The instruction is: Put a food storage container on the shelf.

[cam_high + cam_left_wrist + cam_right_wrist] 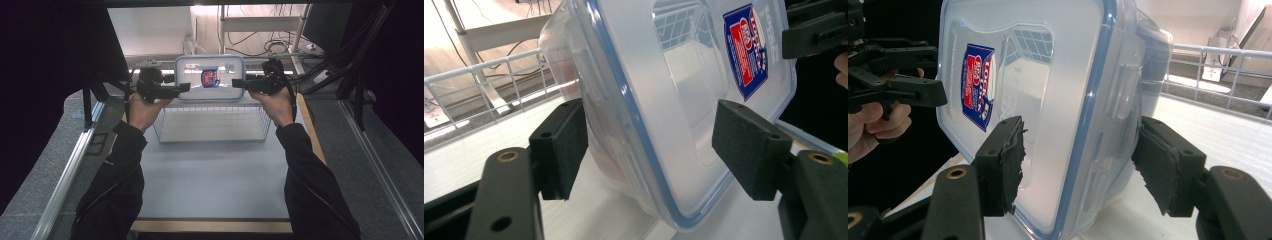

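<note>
Clear plastic container (209, 77) with blue-rimmed lid stands on edge over wire basket (212, 125); left gripper (186, 87) and right gripper (236, 83) jaws wide, straddling opposite ends, not touching; likely light, stiff, slippery; clamp rim

One camera high above, one riding each gripper
The high view looks forward and down over the surface (215, 170); both gripper views sit close, facing each other across the shared clear container (209, 77)
</note>
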Demonstrator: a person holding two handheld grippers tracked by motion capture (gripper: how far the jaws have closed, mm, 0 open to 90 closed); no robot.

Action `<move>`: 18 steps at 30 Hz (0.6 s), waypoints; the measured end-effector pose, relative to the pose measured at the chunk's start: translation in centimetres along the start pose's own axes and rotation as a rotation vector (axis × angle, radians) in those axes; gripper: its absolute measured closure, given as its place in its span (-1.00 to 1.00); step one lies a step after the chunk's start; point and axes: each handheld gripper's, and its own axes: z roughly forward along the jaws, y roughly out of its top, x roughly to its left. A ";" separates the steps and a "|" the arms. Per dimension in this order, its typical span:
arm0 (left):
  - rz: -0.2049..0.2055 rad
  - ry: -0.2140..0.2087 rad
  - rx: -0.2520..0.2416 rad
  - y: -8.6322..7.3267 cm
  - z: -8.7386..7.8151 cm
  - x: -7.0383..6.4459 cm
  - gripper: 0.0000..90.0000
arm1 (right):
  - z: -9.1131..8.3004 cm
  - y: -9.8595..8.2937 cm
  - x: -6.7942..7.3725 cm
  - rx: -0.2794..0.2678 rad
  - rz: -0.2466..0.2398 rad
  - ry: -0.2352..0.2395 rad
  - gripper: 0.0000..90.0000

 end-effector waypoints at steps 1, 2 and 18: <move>0.009 0.010 0.005 0.0 0.0 -0.1 -0.37 | 0.0 0.0 0.0 0.000 0.002 0.001 -0.16; 0.023 0.021 0.010 -0.1 0.1 -0.2 -0.41 | 0.0 0.0 -0.1 0.000 0.002 0.001 -0.17; 0.054 0.047 0.087 -0.9 1.2 -0.5 -0.42 | 0.6 -0.3 -0.7 -0.002 0.058 -0.017 -0.38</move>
